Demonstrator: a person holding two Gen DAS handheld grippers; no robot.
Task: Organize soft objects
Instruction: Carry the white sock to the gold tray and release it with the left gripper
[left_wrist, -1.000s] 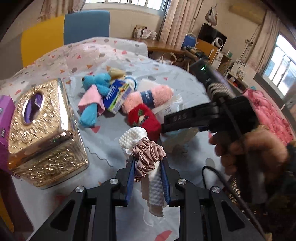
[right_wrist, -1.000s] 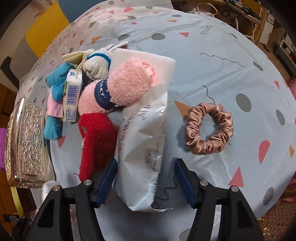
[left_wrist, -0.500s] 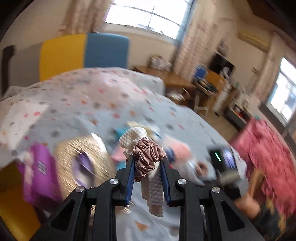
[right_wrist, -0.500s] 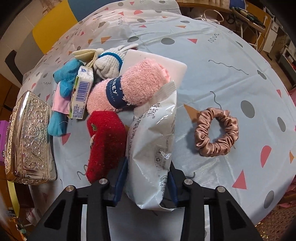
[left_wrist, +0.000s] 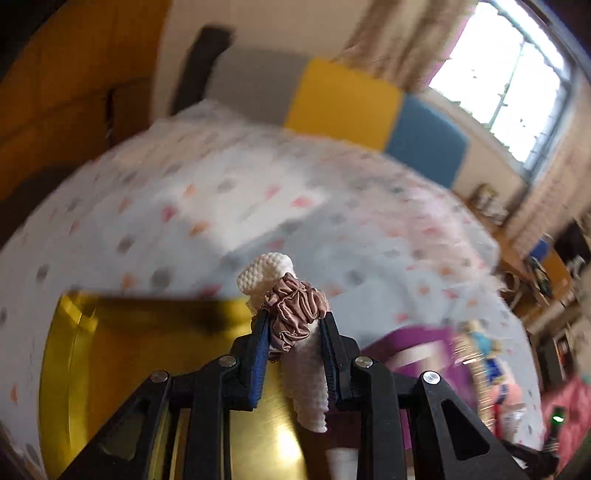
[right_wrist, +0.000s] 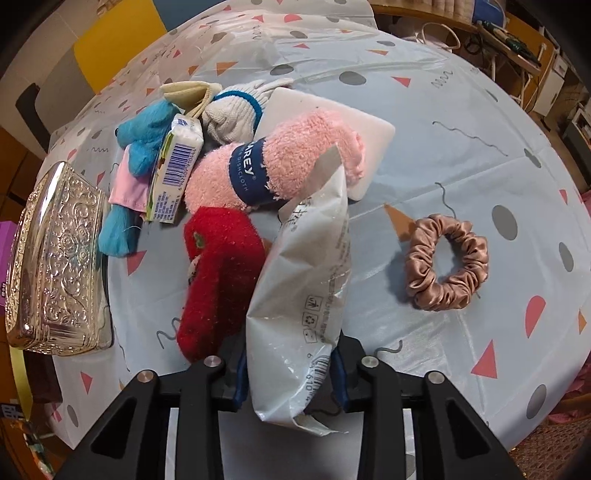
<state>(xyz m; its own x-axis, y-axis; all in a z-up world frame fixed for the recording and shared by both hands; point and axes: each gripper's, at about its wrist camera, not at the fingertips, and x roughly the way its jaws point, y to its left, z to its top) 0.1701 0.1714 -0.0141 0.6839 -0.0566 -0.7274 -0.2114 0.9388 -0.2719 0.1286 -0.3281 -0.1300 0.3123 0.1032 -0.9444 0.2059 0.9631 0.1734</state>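
Observation:
My left gripper is shut on a brown satin scrunchie and a white knitted cloth, held in the air above a yellow surface; that view is blurred. My right gripper is shut on a white plastic wipes pack lying on the table. Beside the pack lie a red fuzzy sock, a pink rolled dishcloth, a blue plush toy, a white sock and a second brown scrunchie.
An ornate silver tissue box stands at the table's left edge. A small tissue packet and a white pad lie in the pile. A purple box shows in the left view. The patterned tablecloth covers the round table.
My left gripper has swung away to the left with the scrunchie and cloth; its view now blurs over the yellow surface. My right gripper has closed on the wipes pack.

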